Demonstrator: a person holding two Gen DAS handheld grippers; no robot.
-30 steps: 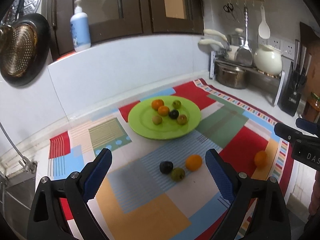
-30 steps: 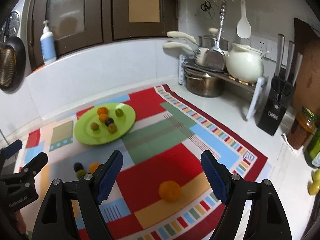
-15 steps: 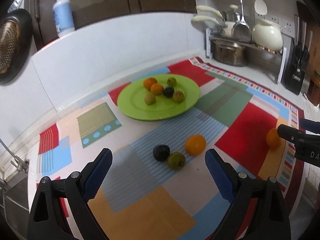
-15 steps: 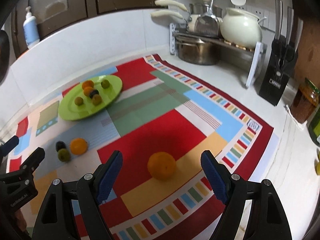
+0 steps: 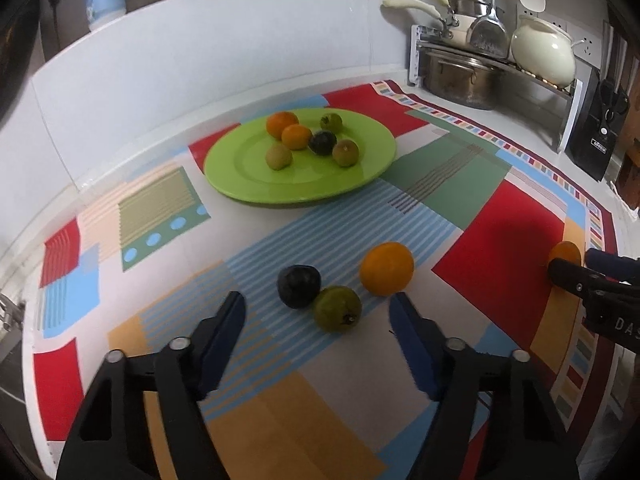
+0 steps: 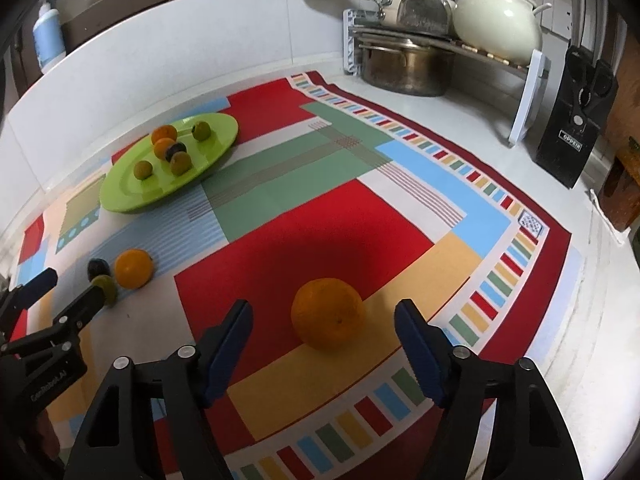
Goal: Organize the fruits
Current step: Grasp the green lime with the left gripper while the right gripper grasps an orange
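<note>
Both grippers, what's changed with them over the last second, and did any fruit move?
Both came down closer to the mat, jaws just closing partway, nothing gripped yet. The left gripper nears the green fruit; the right gripper now brackets the lone orange without touching. All fruit and the green plate stayed put.

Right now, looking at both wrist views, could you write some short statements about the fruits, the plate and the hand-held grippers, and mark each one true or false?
1. The round green plate holds six fruits. True.
2. The right hand-held gripper already squeezes the large orange on the patterned mat. False: its jaws have been closing, but the pads are clear of the orange.
3. Three fruits lie together before the left hand-held gripper: a dark plum, a green fruit and a smaller orange. True.
4. The steel pot stands on the mat. False: it stands on the white counter under a rack.
</note>
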